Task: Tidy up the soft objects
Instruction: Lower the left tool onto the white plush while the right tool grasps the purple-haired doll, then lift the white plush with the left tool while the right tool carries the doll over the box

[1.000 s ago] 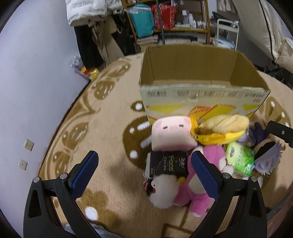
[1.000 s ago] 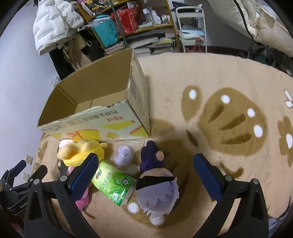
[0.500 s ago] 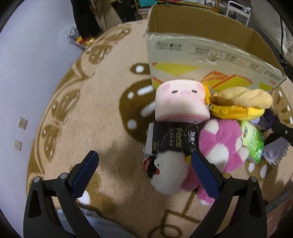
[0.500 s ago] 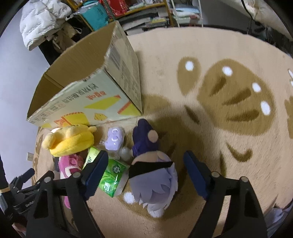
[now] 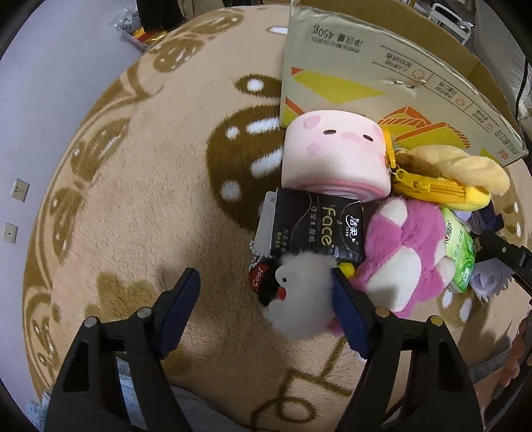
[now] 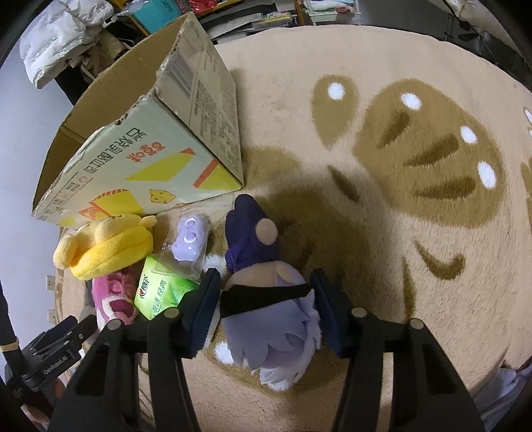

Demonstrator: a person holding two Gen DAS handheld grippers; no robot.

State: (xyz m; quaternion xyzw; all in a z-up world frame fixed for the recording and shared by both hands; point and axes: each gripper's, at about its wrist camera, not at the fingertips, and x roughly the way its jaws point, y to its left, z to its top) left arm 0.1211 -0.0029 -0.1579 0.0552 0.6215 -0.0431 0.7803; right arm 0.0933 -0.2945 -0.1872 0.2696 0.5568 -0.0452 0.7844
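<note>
A pile of soft objects lies on the rug in front of an open cardboard box (image 5: 382,83). My left gripper (image 5: 266,292) is open; a white fluffy duck (image 5: 299,299) lies against its right finger. Beyond it are a black tissue pack (image 5: 319,229), a pink pig cushion (image 5: 332,156), a pink plush (image 5: 405,252) and a yellow plush (image 5: 449,179). My right gripper (image 6: 264,295) is open, its fingers on either side of a purple-haired doll (image 6: 269,312), close to it. A green tissue pack (image 6: 159,289) and a small lilac toy (image 6: 189,242) lie to its left.
The box (image 6: 139,139) stands on a beige rug (image 6: 415,166) with brown patterns. A wall (image 5: 40,83) is on the left. Shelves and a white jacket (image 6: 60,30) stand behind the box.
Both grippers have dropped closer to the pile. The left now has the white duck by its right finger. The right has narrowed around the purple-haired doll.
</note>
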